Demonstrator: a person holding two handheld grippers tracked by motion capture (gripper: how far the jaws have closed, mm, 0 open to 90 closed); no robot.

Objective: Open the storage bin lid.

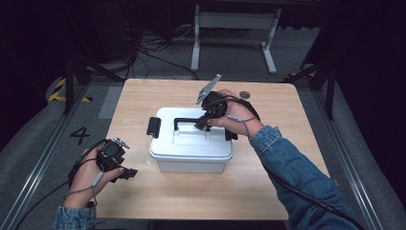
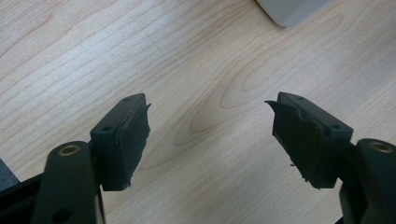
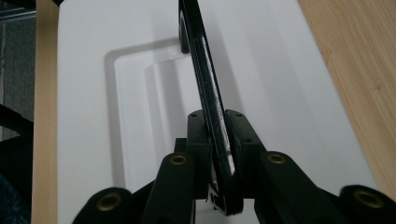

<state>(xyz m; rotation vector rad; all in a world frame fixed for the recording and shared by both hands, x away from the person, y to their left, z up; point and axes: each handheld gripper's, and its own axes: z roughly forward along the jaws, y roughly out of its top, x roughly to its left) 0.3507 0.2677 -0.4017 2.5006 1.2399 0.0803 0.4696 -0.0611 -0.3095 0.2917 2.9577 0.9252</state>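
**Claw Takes Hold of Storage Box Handle**

While the left claw (image 1: pixel 128 172) rests spread and empty over the pale wood-grain desk (image 1: pixel 268 182), near its front left edge, the right claw (image 3: pixel 215 140) is pressed together on the slim black carrying handle (image 3: pixel 200 60) of the white lidded plastic storage box (image 1: pixel 190 143), which sits at mid-desk. The handle appears raised on edge from its recess in the lid, pinched between the jaws close to one end.

If a lift is intended, it would go best with the grip shifted toward the handle's middle and the pull kept straight up, so the box does not swing or tip. A black side latch (image 1: pixel 153 126) shows on the box's left; its partner on the right is hidden behind the person's hand. Whether either latch is fastened cannot be made out, nor what the box holds.
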